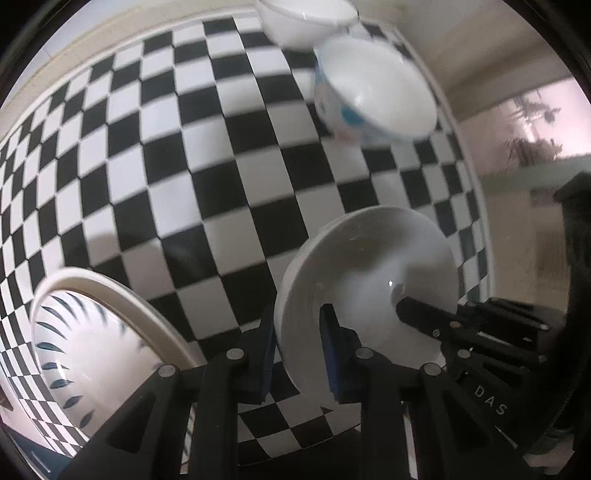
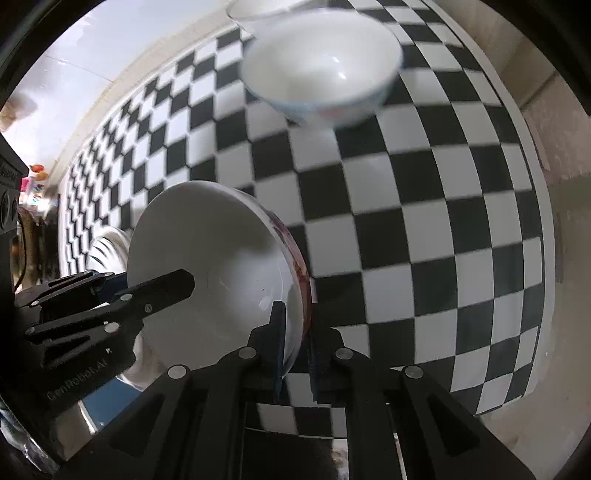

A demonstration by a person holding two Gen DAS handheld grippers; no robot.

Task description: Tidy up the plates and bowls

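A plain white bowl [image 1: 369,273] hangs above the checkered table, held by both grippers on opposite sides of its rim. My left gripper [image 1: 299,350] is shut on the rim's left side, one blue pad inside and one outside. My right gripper [image 2: 295,347] is shut on the same bowl [image 2: 214,258], where a red pattern shows on the outer wall. Each view shows the other gripper's inner finger [image 1: 417,314] [image 2: 166,286] reaching into the bowl. A white bowl with blue and pink print [image 1: 373,92] [image 2: 321,62] sits further up the table.
A second white bowl [image 1: 306,22] [image 2: 258,9] sits at the top edge of both views. A plate with blue leaf marks [image 1: 85,354] [image 2: 107,247] lies at the lower left. The black-and-white checkered cloth [image 1: 184,147] ends at the table's right edge [image 2: 543,221].
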